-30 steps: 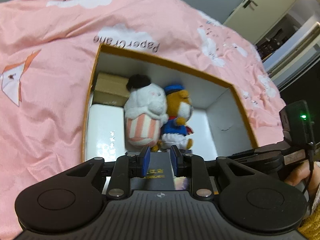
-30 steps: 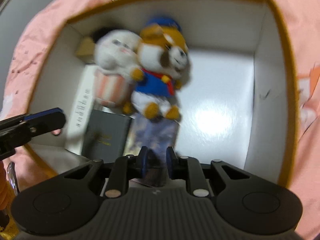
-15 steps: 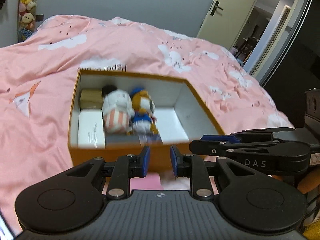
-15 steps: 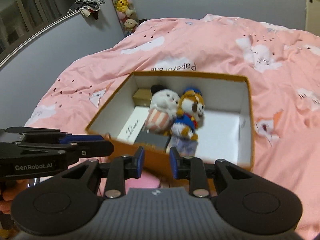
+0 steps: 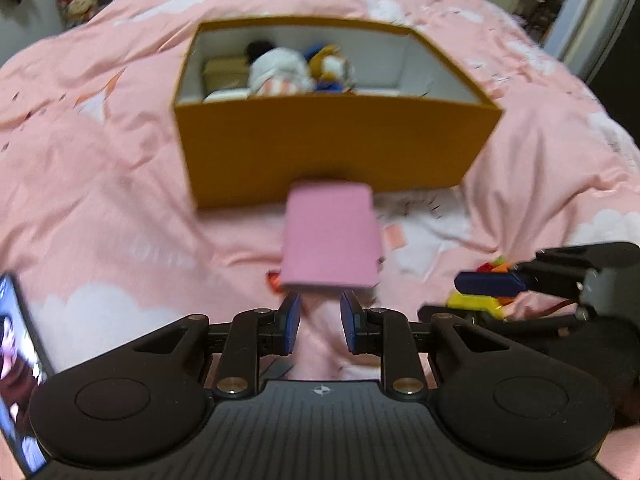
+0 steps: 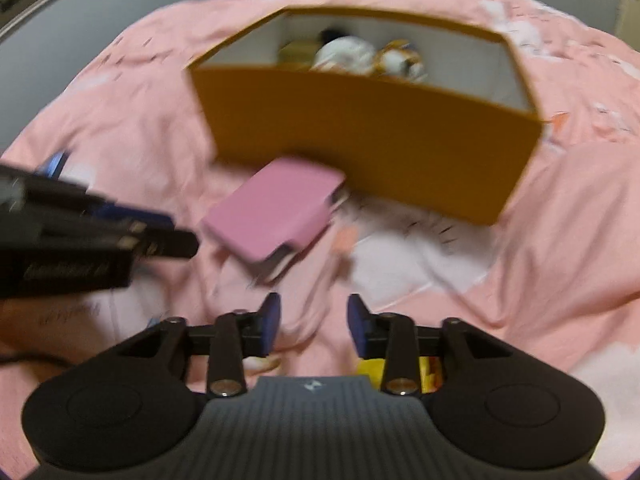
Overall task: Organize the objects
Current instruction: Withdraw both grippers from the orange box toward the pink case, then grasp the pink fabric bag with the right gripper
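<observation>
1. Pink case (image 5: pixel 330 236) lies flat on the quilt (image 5: pixel 100 184) at the centre of your left view, just ahead of your left gripper (image 5: pixel 319 320), whose blue pads (image 5: pixel 292 322) stand apart with nothing between them.
2. Your right gripper (image 6: pixel 313 326) is likewise spread wide and bare, low in the centre of its frame, with the case (image 6: pixel 276 210) up and to the left of it, lying at a slant.
3. A yellow piece (image 6: pixel 370 370) shows under your right gripper's right finger; in the left view yellow and red bits (image 5: pixel 476 300) sit at lower right beside the right gripper's tip (image 5: pixel 492 283).
4. Your left gripper (image 6: pixel 176 242) enters the right view from the middle left edge, its tip near the case; blur hides whether they touch.
5. A screen (image 5: pixel 16 364) with a picture on it leans at the lower left edge of the left view.
6. Behind the case, the orange box (image 5: pixel 332 144) fills the upper centre; the case's far end sits close to its front wall.
7. Inside the box, toward the back left, you can see a white plush (image 5: pixel 276 70), an orange plush (image 5: pixel 330 68) beside it, and a tan carton (image 5: pixel 224 72) at far left. All are blurred.
</observation>
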`<state>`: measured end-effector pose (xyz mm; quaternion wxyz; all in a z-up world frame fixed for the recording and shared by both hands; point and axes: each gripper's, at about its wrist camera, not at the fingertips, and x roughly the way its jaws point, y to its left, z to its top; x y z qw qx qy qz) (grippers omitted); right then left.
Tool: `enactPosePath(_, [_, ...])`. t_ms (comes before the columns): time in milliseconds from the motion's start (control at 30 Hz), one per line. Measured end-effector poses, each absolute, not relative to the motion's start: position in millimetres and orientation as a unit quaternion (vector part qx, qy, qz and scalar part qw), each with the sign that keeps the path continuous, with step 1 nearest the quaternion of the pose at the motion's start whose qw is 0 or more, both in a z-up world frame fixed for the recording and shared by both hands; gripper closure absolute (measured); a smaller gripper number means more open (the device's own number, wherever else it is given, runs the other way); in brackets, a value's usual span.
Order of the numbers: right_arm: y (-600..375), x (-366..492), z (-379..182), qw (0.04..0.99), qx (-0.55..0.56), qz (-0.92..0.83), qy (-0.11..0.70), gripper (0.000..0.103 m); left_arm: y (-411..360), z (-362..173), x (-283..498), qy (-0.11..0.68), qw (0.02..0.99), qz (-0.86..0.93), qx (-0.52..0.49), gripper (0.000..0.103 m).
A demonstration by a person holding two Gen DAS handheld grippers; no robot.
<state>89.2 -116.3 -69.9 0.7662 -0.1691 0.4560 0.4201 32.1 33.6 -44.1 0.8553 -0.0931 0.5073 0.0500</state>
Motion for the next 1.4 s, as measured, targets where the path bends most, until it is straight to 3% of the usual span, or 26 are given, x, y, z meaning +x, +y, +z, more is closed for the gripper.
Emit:
enactPosePath(133, [-104,78,-79,0.740,-0.188,0.448,0.466,0.057,38,-56,25,0.525,0.842,0.060,-0.106,0.075])
enactPosePath(233, [-95,77,-86,0.727,-0.197,0.459,0.471,0.043,40,-57,23,0.524,0.843,0.063,-0.107,0.076])
enactPosePath(800, [-69,75,-114,0.694,-0.257,0.448,0.501,0.028,56,-63,22,0.521,0.840,0.063,-0.136,0.076])
enactPosePath(833, [-69,75,-117,0.696,-0.258,0.443,0.503,0.029,57,-63,22,0.520,0.840,0.062,-0.138,0.076])
enactPosePath(967, [-71,75,-116,0.707,-0.260,0.434,0.493,0.049,60,-64,21,0.519,0.840,0.061,-0.147,0.076])
enactPosePath(1400, [-103,64,-57,0.779,-0.238,0.426,0.395,0.066,59,-49,17,0.494,0.854,0.045,-0.157,0.076])
